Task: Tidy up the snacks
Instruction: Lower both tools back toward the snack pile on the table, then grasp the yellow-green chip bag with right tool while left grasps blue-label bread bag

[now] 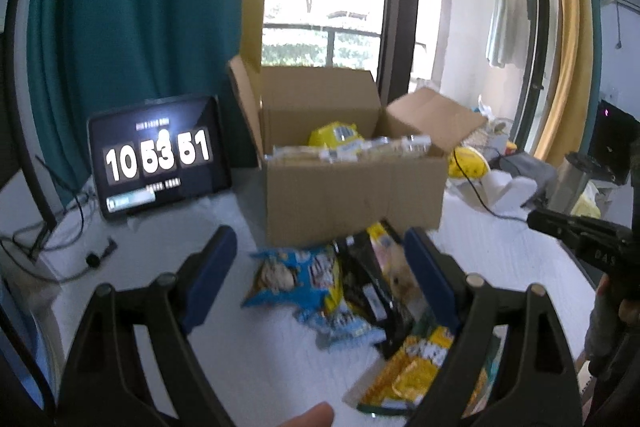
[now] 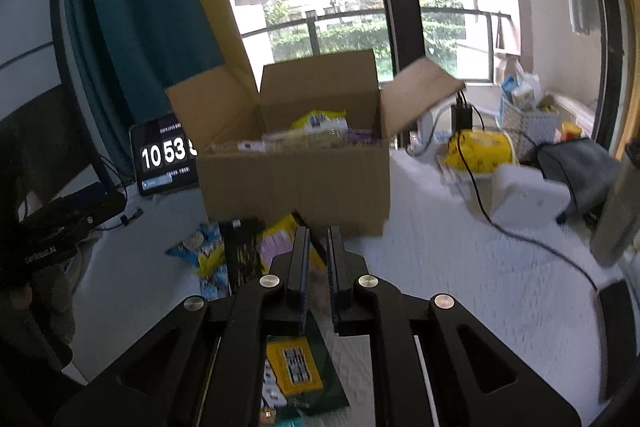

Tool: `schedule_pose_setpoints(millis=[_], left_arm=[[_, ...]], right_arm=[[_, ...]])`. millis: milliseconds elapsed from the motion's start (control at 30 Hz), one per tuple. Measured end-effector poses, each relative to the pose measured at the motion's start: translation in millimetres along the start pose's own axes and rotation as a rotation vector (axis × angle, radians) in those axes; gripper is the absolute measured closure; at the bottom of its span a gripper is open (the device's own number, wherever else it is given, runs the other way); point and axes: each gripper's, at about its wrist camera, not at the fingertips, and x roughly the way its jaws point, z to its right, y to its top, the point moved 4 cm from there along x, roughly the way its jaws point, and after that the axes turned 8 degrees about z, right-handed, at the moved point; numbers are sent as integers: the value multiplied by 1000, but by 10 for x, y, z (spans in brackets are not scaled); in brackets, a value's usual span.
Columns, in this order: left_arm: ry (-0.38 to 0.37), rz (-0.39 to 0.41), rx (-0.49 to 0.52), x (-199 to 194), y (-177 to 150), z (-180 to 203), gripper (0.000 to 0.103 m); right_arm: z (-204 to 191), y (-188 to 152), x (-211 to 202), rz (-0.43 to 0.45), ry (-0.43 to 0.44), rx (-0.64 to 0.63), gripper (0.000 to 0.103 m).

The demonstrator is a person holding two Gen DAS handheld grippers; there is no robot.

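An open cardboard box (image 1: 352, 191) stands on the white table and holds a yellow packet (image 1: 336, 135) and clear-wrapped snacks (image 1: 352, 149). In front of it lie loose snack packs: a blue one (image 1: 296, 275), a black one (image 1: 372, 287) and a yellow-green one (image 1: 416, 367). My left gripper (image 1: 320, 275) is open above these packs, holding nothing. My right gripper (image 2: 318, 259) has its jaws nearly together with nothing between them, above the packs before the box (image 2: 296, 179). The blue pack (image 2: 204, 255) and a green-yellow pack (image 2: 296, 371) show there too.
A tablet clock (image 1: 158, 155) stands left of the box. A yellow bag (image 2: 476, 151), white box (image 2: 528, 195), basket (image 2: 524, 119) and black cable (image 2: 520, 235) lie to the right. Cables trail at the table's left edge (image 1: 36, 247). The right gripper body shows at far right (image 1: 584, 239).
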Motion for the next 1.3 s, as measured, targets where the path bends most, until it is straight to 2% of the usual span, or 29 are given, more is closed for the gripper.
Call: schedule_pose_setpoints(millis=[133, 267, 333, 567, 633, 800, 1033, 1200, 1300], left_arm=[[-13, -44, -12, -4, -234, 24, 16], [-23, -92, -17, -16, -490, 66, 16], [-31, -127, -25, -10, -647, 87, 16], [-45, -234, -17, 54, -1107, 186, 16], [-47, -264, -22, 80, -1220, 204, 16], [-41, -319, -5, 160, -1372, 262, 16], [-33, -382, 11, 315, -1495, 312, 16], [-47, -393, 16, 369, -1474, 331, 16], [-62, -398, 27, 410, -1451, 365, 16]], right_arm=[[57, -213, -42, -35, -11, 20, 81], [102, -417, -68, -69, -24, 37, 78], [131, -540, -67, -91, -31, 54, 69], [170, -1031, 11, -204, -42, 91, 64], [181, -1124, 35, -228, -41, 101, 57], [258, -1258, 121, -274, -19, 158, 50], [266, -1305, 244, -311, 56, 237, 48], [254, -1281, 336, -333, 139, 330, 48], [216, -1255, 385, -339, 157, 344, 48]])
